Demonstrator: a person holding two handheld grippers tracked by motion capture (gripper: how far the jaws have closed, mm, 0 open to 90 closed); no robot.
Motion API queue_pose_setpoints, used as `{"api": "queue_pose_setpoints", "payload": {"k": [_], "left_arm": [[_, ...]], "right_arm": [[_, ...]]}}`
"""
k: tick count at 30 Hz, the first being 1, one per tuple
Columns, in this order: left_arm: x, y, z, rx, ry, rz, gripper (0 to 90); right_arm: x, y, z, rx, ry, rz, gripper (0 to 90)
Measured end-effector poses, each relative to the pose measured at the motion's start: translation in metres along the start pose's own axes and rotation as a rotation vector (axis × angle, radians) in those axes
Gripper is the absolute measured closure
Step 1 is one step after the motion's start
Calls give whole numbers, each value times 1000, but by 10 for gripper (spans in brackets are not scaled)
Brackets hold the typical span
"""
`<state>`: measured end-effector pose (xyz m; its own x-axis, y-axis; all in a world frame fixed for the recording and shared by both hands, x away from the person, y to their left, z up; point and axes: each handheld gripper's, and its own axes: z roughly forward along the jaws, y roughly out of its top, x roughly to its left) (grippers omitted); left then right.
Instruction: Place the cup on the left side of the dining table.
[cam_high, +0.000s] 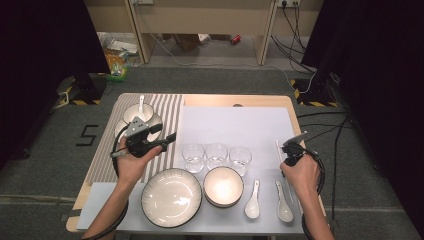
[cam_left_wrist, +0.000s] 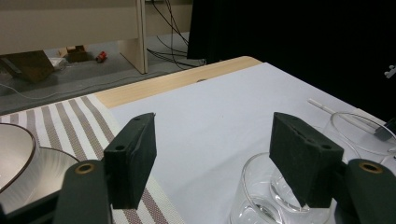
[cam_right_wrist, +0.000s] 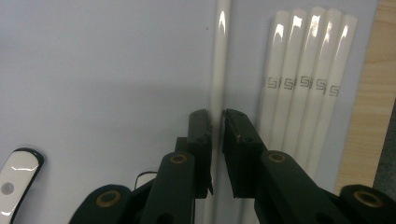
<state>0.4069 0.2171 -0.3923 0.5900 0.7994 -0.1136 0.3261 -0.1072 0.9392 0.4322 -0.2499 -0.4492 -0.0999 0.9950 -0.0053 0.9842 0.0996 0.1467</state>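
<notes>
The right gripper (cam_right_wrist: 217, 116) was picking up one chopstick (cam_right_wrist: 219, 70). Its jaws were pinched on the stick, with almost no gap left. The chopstick was long, thin, white and shiny. It lay flat on the white mat (cam_right_wrist: 107, 70) at the table's right side, just beside four more chopsticks (cam_right_wrist: 303, 70). The next move probably called for a slow, straight lift. The left gripper (cam_left_wrist: 212, 154) was spread wide over a glass (cam_left_wrist: 261, 196), holding nothing.

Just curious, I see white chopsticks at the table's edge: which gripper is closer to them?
The right gripper: its jaws straddle a single white chopstick, beside the other chopsticks. The left gripper hovers across the table, near the striped mat and glasses.
</notes>
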Motion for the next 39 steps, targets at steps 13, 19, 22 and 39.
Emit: {"api": "queue_pose_setpoints", "payload": {"k": [13,19,22,39], "left_arm": [[0,0,0,1,-1,3,311],[0,0,0,2,-1,-1,311],[0,0,1,4,0,-1,312],[0,-1,2,4,-2,-4,312]], "right_arm": [[-3,5,1,32,27,22,857],[-6,3,0,20,49,25,858],[-6,3,0,19,47,23,858],[-3,-3,-13,-54,69,17,859]]}}
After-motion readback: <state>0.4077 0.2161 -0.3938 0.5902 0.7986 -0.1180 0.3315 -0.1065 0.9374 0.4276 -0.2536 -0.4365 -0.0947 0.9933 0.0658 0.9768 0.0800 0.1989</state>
